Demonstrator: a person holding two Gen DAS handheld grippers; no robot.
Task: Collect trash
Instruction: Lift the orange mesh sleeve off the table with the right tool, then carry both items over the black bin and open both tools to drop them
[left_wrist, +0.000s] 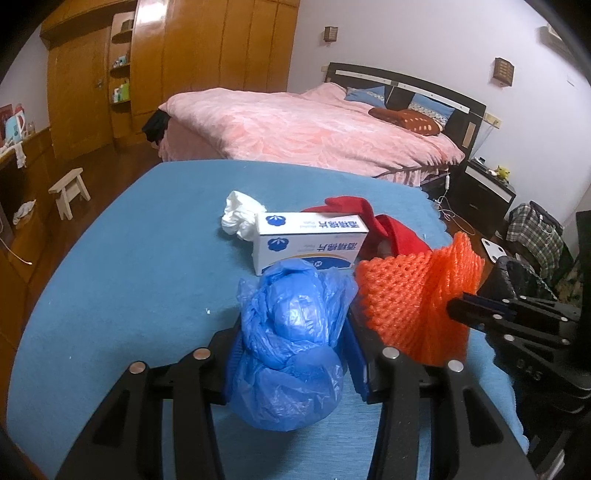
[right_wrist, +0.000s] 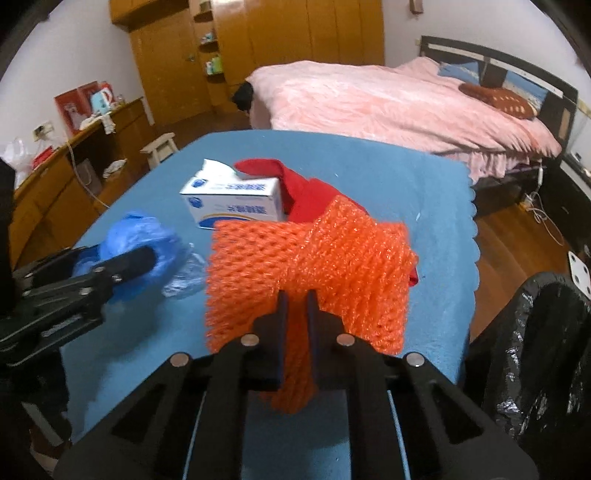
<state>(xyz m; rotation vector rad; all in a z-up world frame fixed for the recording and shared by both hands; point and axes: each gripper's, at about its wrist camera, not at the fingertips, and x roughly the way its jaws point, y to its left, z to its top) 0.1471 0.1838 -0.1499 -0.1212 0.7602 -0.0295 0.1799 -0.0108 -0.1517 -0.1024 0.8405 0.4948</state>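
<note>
A crumpled blue plastic bag (left_wrist: 295, 380) sits between the fingers of my left gripper (left_wrist: 291, 332), which is shut on it just above the blue tablecloth (left_wrist: 147, 258). My right gripper (right_wrist: 297, 299) is shut on an orange foam net (right_wrist: 314, 258), held up off the table. The left wrist view shows that net (left_wrist: 413, 291) to the right of the bag, pinched by the right gripper (left_wrist: 461, 306). Behind them lie a white carton (left_wrist: 310, 240), a red cloth (left_wrist: 391, 229) and a crumpled white tissue (left_wrist: 240, 214).
A bin lined with a black bag (right_wrist: 546, 350) stands off the table's right edge. A bed with a pink cover (left_wrist: 314, 125) lies beyond the table. At the left are a small stool (left_wrist: 70, 192) and wooden cabinets (left_wrist: 85, 92).
</note>
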